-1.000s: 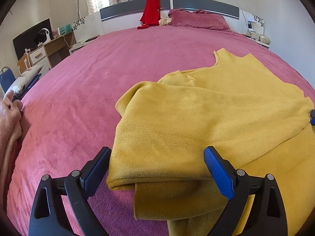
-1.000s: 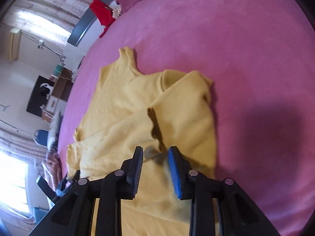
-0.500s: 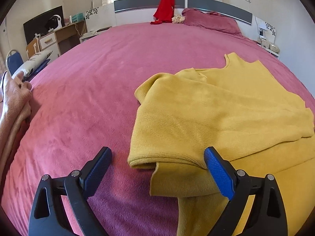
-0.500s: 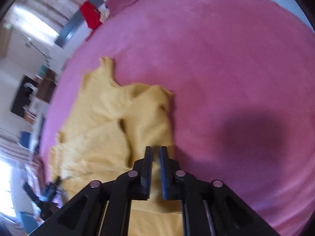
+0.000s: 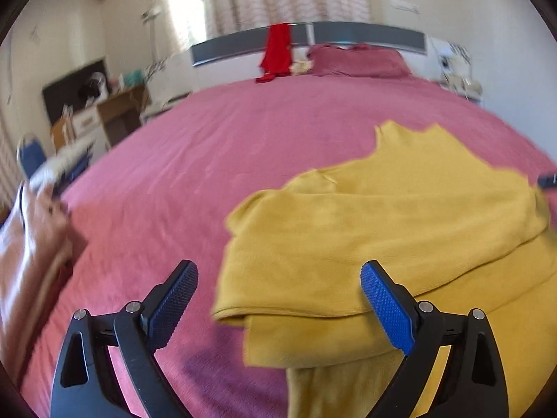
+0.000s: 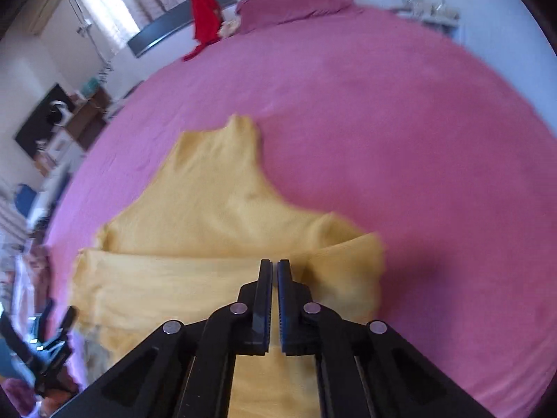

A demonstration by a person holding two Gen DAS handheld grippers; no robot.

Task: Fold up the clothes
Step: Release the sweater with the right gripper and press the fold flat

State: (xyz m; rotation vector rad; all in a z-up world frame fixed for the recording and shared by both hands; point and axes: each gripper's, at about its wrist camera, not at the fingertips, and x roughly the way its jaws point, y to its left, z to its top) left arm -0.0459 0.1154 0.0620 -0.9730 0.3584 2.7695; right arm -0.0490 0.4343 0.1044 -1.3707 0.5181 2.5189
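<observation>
A yellow knit sweater [image 5: 400,216] lies on the pink bed [image 5: 243,146], its neck toward the headboard and a sleeve folded across its body. My left gripper [image 5: 278,271] stands wide open just above the sweater's near left corner, and nothing is between its blue pads [image 5: 386,306]. In the right wrist view my right gripper [image 6: 274,263] is shut, with its tips pinching a raised fold of the sweater [image 6: 216,202] near the right sleeve. The left gripper [image 6: 38,341] shows at the lower left of that view.
A beige-pink garment [image 5: 31,244] is piled at the bed's left edge. A red garment [image 5: 276,52] hangs on the headboard beside a pink pillow [image 5: 355,62]. Left of the bed stand a desk [image 5: 104,115] and a blue chair [image 5: 31,153].
The right jaws went from a narrow gap to fully shut on the sweater's fold and rose while rolling. The left gripper drew slightly up and back, still open.
</observation>
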